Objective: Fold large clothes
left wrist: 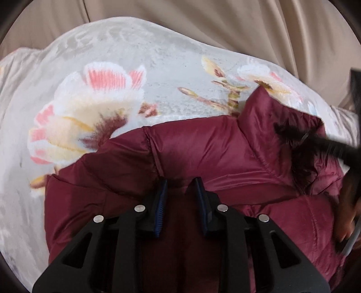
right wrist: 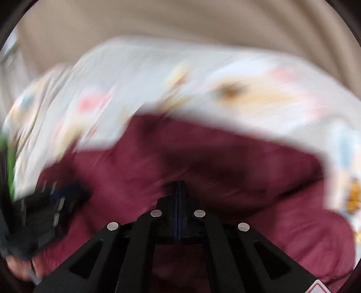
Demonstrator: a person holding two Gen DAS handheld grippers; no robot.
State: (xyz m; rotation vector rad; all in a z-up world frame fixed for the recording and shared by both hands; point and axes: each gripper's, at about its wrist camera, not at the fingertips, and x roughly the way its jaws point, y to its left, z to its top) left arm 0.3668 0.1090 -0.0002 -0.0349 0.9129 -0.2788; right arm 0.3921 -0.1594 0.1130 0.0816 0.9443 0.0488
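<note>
A maroon puffer jacket [left wrist: 225, 148] lies on a pale floral blanket [left wrist: 126, 67], its collar standing up at the right. My left gripper [left wrist: 180, 181] hovers over the jacket's shoulder area with its blue pads apart; maroon fabric shows in the gap, with no clear pinch. In the blurred right wrist view, my right gripper [right wrist: 179, 183] is over the jacket [right wrist: 237, 157] with its pads pressed together; whether any cloth is caught between them is hidden by blur. The right gripper also appears as a dark smear at the left wrist view's right edge.
Beige draped fabric [left wrist: 214, 15] rises behind the blanket [right wrist: 180, 74]. A person's hand [left wrist: 347, 216] shows at the right edge of the left wrist view. The other gripper's black body [right wrist: 49, 209] and a hand [right wrist: 20, 268] sit at the lower left of the right wrist view.
</note>
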